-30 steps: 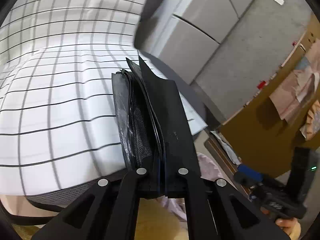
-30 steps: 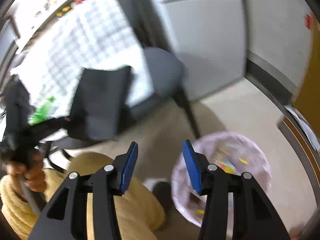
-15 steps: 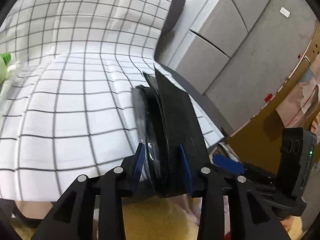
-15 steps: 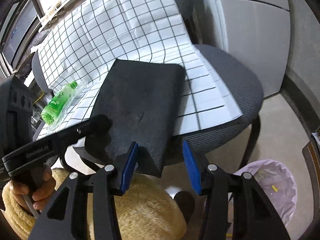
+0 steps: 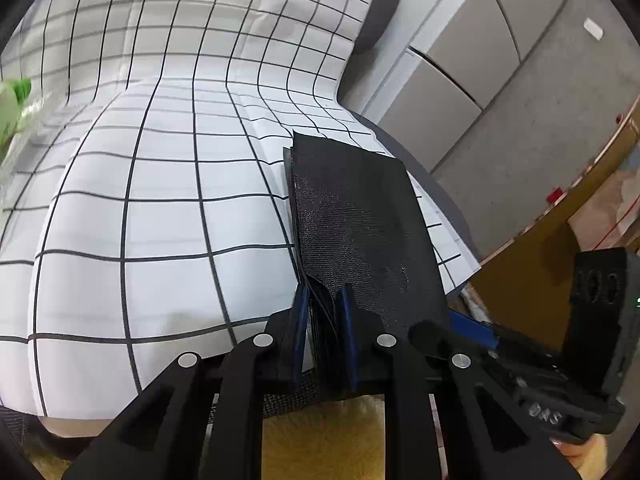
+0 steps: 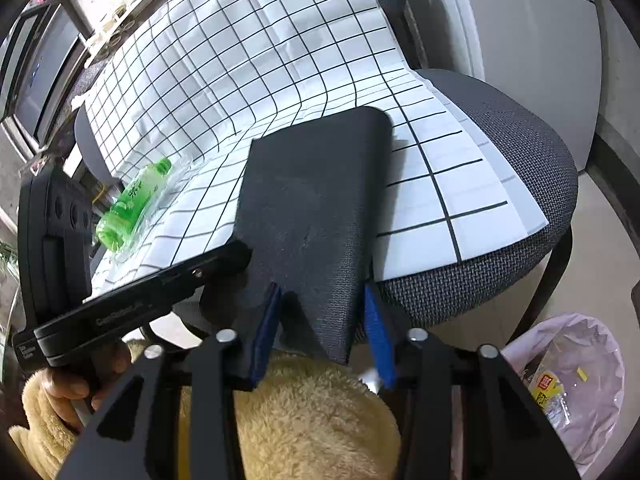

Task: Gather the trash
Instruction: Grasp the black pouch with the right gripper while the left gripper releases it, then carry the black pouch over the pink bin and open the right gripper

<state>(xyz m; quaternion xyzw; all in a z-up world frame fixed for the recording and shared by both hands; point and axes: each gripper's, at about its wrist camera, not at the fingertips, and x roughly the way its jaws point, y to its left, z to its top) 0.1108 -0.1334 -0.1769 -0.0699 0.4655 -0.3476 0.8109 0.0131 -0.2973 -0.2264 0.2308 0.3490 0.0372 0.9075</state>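
Observation:
My left gripper (image 5: 324,312) is shut on the near edge of a flat black mesh pouch (image 5: 360,216), holding it over a white checked cloth (image 5: 160,200) on a chair. In the right wrist view the pouch (image 6: 316,196) lies flat above the cloth (image 6: 240,60). My right gripper (image 6: 320,332) is open, its blue pads either side of the pouch's near corner, not touching it. A green plastic bottle (image 6: 134,204) in clear wrap lies on the cloth at left, and shows at the left edge of the left wrist view (image 5: 12,108).
A bin with a pale pink liner (image 6: 568,392) holding wrappers stands on the floor at lower right. The grey office chair seat (image 6: 520,148) juts out under the cloth. Grey cabinets (image 5: 460,80) stand behind. A yellow fleece sleeve (image 6: 312,412) is below the grippers.
The left gripper has laid the pouch from edge-on to flat over the cloth. The right gripper swung from the floor and bin up to the pouch's near corner.

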